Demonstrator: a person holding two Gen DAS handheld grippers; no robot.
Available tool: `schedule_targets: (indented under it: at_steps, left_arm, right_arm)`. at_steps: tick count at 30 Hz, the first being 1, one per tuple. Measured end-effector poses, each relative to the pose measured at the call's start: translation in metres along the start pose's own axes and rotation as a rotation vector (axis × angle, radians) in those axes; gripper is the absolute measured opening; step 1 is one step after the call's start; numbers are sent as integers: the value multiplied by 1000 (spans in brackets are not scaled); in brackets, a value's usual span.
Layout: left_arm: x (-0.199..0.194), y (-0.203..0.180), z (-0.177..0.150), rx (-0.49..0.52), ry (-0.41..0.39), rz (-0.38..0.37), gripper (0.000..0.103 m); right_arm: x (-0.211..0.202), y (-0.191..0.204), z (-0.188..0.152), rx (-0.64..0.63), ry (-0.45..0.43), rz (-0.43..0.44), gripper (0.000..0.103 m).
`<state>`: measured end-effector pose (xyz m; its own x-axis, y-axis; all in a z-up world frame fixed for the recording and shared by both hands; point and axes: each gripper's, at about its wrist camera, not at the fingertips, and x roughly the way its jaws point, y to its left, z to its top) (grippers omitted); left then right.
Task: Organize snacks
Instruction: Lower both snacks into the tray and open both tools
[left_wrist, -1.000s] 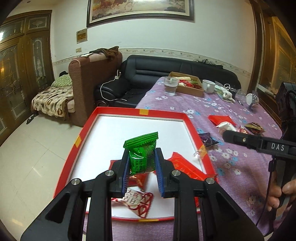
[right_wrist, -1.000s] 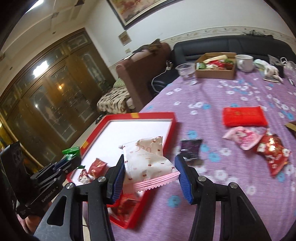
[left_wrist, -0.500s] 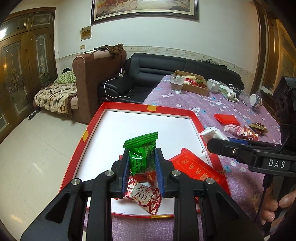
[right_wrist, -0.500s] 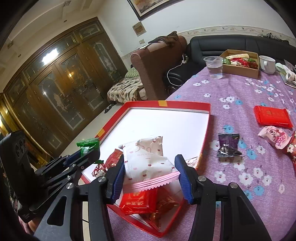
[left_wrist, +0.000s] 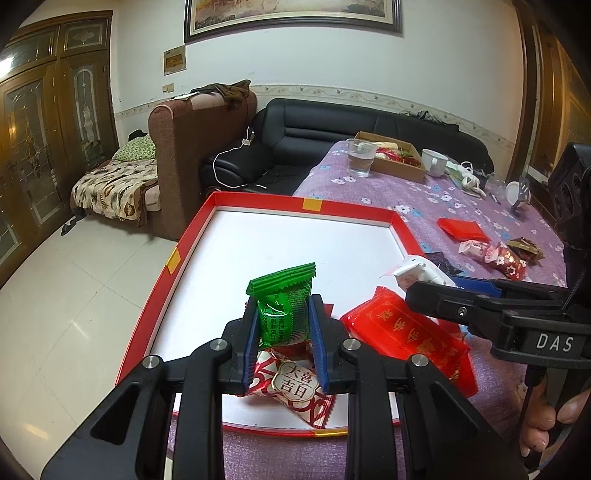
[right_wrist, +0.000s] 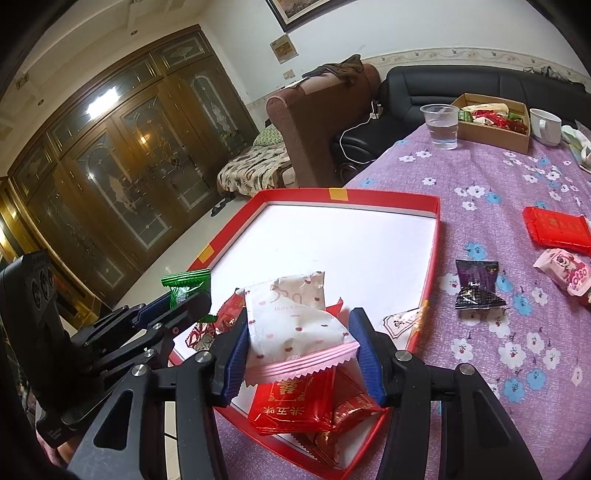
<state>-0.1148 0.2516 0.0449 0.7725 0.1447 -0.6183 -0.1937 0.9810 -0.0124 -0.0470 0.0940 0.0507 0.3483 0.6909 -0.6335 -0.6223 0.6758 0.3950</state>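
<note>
My left gripper is shut on a green snack packet and holds it above the near end of the red tray. My right gripper is shut on a white and pink snack packet, also above the tray's near end. Under them in the tray lie a flat red packet, a red and white candy and other red wrappers. The right gripper also shows in the left wrist view, and the left gripper in the right wrist view.
Loose snacks lie on the purple flowered tablecloth right of the tray: a dark packet, a flat red packet and a pink packet. Farther back stand a plastic cup of water, a cardboard box of snacks and a mug.
Both grippers have moved over the tray's near end, each still holding its packet. The right gripper came in from the tablecloth side to over the red wrappers.
</note>
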Motion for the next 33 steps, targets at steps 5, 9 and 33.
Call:
schedule_targets:
  at_steps: [5,9,33]
  left_arm:
    - [4,1,-2,10,8,23,23]
    - [7,0,-3,20,9,42,23]
    - [9,4,1,30,-16,189,79]
  right_arm:
    - [4,1,-2,6,11,-2,53]
    - [7,-2,-2,17,18,-3,53]
    - [-5,-20,6,84,-37,32,59]
